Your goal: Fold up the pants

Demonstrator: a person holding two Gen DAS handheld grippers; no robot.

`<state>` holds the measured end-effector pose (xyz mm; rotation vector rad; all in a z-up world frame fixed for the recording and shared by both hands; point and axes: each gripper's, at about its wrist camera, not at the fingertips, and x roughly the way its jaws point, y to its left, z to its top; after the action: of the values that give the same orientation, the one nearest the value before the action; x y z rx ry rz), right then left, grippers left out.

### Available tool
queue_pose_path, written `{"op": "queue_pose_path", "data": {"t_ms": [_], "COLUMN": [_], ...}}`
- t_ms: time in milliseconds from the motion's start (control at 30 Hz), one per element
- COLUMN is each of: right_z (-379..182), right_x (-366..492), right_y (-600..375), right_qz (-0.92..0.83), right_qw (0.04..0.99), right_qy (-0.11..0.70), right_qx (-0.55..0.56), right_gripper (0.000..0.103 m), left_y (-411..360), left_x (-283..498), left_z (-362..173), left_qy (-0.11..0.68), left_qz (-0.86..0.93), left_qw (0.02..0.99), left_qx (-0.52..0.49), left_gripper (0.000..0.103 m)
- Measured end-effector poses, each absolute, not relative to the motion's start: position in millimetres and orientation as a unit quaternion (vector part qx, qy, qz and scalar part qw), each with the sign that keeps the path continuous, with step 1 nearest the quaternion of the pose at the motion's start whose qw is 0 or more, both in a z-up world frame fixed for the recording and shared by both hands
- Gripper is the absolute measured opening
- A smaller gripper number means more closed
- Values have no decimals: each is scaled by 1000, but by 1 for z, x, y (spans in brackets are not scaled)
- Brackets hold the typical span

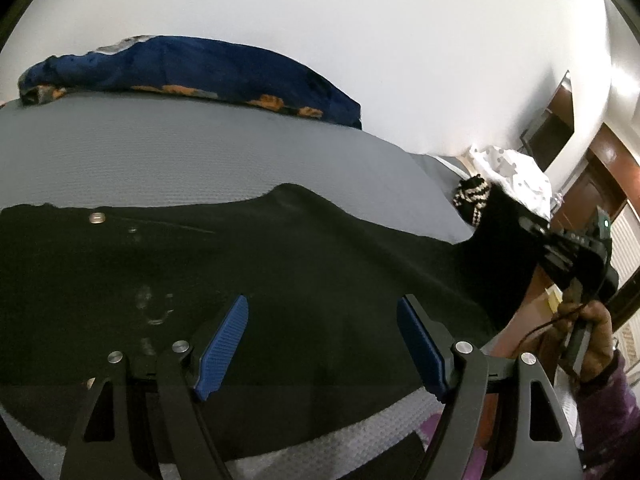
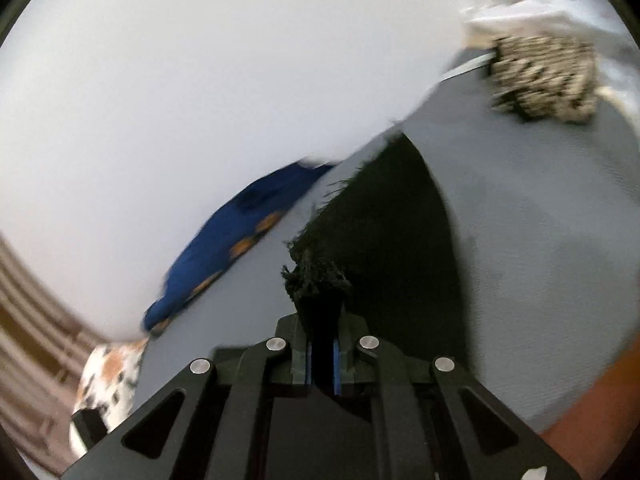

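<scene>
- Your pants (image 1: pixel 248 280) are black and lie spread across the grey bed (image 1: pixel 200 160), filling the near half of the left wrist view; a small metal button (image 1: pixel 96 217) shows near the far edge at the left.
- The cloth lies mostly flat, with a low hump along its far edge and faint pale marks on the near part.
- At the right the fabric is drawn up off the bed into a taut peak — that end runs to your right gripper (image 1: pixel 560 248).
- In the right wrist view the right gripper (image 2: pixel 323 364) has its blue-padded fingers pressed together on a frayed black hem of the pants (image 2: pixel 384 240), which fan out from there down to the bed.
- Your left gripper (image 1: pixel 322 344) hangs over the middle of the pants with its fingers spread wide and nothing between them.
- A blue blanket with orange patches (image 1: pixel 192 68) lies along the far side of the bed, well apart from the pants.
</scene>
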<state>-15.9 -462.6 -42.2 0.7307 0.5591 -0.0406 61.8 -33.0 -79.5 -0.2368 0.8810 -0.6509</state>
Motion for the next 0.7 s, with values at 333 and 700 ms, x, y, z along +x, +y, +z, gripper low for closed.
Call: {"op": "queue_pose_path", "data": {"t_ms": [333,700], "right_z": [-107,-114], "right_x": [45,35], "right_y": [-310,-284], "right_qz": [90,102], "right_qw": [866,871], "right_qy": [389,408], "right_qx": [300,255], "right_gripper": [8,9], "left_y": [7,12], "left_x": [59,58], "left_z": [-85,-92], "left_qy": [416,421], "left_qz": [-289,-291], "left_qw": [850,845], "left_qx": [-146,-156], "left_gripper": [77,77]}}
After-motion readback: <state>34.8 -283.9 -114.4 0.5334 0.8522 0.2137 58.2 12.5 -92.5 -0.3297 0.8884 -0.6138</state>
